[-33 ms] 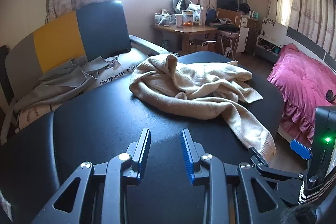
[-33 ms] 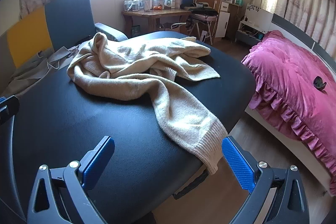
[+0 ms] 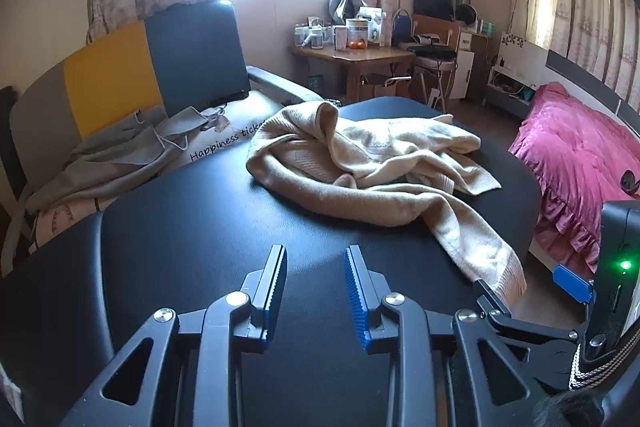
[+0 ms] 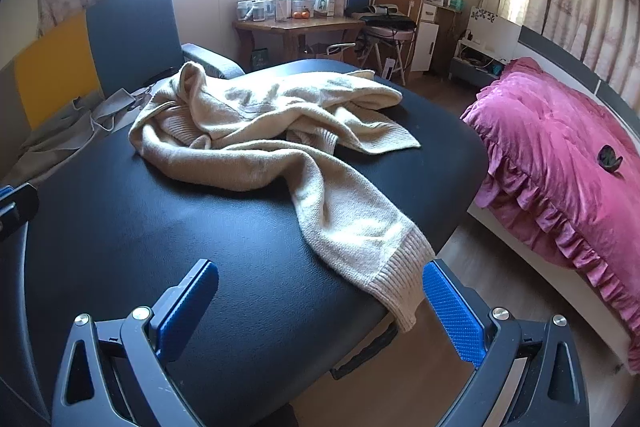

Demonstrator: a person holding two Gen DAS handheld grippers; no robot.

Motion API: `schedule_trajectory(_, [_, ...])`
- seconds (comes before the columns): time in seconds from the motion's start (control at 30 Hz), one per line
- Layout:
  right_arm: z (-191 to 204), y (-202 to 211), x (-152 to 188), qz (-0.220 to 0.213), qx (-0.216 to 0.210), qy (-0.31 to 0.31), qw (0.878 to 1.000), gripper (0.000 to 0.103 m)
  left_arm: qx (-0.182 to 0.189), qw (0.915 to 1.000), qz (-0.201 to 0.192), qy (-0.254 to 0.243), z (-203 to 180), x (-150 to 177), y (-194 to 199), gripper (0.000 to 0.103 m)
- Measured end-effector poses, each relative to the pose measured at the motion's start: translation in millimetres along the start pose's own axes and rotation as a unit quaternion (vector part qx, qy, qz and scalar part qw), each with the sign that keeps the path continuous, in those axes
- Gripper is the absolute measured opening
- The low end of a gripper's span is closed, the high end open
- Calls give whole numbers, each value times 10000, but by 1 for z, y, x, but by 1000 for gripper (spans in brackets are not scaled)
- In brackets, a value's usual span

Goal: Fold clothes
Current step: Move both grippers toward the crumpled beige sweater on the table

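I find the beige sweater (image 4: 272, 131) crumpled on the black surface (image 4: 160, 227). My left gripper (image 3: 316, 267) is part-open, right gripper (image 4: 320, 291) wide open; both empty.

Only 1 readable text: "Happiness tick…" in thin dark script on a pale cushion/cover (image 3: 224, 143), seen in left wrist view, ahead & to the left of the left gripper (image 3: 316, 259), past the far-left edge of the black table (image 3: 200, 227). The word's end is cut off by the beige sweater (image 3: 360, 163) lying in front of it, so the rest can't be read. Jars & boxes on the far wooden desk (image 3: 352, 53) carry labels, but too small/blurred to read. Right wrist view: no legible text.
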State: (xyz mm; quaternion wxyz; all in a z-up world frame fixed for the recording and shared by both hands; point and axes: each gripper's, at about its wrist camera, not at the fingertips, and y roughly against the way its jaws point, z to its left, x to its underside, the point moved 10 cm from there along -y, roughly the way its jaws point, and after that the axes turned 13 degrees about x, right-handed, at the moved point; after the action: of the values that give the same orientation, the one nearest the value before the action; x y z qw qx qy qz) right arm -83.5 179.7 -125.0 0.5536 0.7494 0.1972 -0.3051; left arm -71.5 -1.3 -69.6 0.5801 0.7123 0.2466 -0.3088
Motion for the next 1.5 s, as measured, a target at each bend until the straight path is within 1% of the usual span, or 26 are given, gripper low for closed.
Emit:
schedule_trajectory(0.13, [-2, 3, 2, 14, 89, 53, 9999, 103, -40, 10000, -31, -6, -1, 3, 0, 30])
schedule_trajectory(0.17, [-3, 3, 2, 18, 112, 66, 9999, 103, 13, 10000, -25, 61, 0, 5, 1, 30])
schedule_trajectory(0.23, [-4, 4, 3, 25, 156, 93, 9998, 103, 102, 9998, 59, 160, 4, 8, 0, 30])
schedule_trajectory(0.33, [-1, 5, 4, 37, 178, 61, 9998, 103, 113, 9996, 179, 177, 6, 12, 0, 31])
schedule_trajectory(0.4, [0, 5, 4, 38, 148, 37, 9999, 103, 100, 9995, 233, 202, 10, 17, 0, 34])
schedule_trajectory(0.57, [3, 6, 4, 0, 84, 61, 9999, 103, 77, 9991, 351, 214, 14, 29, -2, 34])
schedule_trajectory(0.9, [8, 14, 9, -53, 0, 188, 9998, 103, 53, 9986, 448, 269, 25, 44, 0, 34])
schedule_trajectory(1.0, [12, 17, 9, -104, -89, 237, 9996, 103, 118, 9972, 605, 419, 33, 57, -5, 34])
schedule_trajectory(1.03, [13, 18, 9, -148, -95, 268, 9995, 103, 190, 9962, 685, 512, 37, 63, -8, 34])
schedule_trajectory(1.1, [17, 20, 9, -229, -139, 338, 9991, 103, 126, 9949, 808, 587, 50, 77, -11, 35])
schedule_trajectory(1.27, [29, 15, 0, -390, -576, 667, 9953, 103, -104, 9912, 1101, 734, 82, 112, -19, 34])
schedule_trajectory(1.33, [31, 8, -7, -426, -748, 816, 9929, 92, -169, 9887, 1222, 848, 97, 128, -21, 34])
schedule_trajectory(1.37, [32, 2, -11, -420, -813, 893, 9918, 80, -195, 9866, 1298, 969, 107, 138, -23, 34])
schedule_trajectory(1.4, [33, -6, -15, -372, -836, 975, 9910, 72, -216, 9848, 1352, 1066, 114, 146, -24, 34])
schedule_trajectory(1.43, [35, -15, -19, -312, -860, 1063, 9901, 69, -235, 9831, 1399, 1155, 121, 154, -24, 34])
schedule_trajectory(1.5, [40, -35, -23, -151, -911, 1256, 9878, 52, -263, 9807, 1422, 1316, 133, 165, -24, 34])
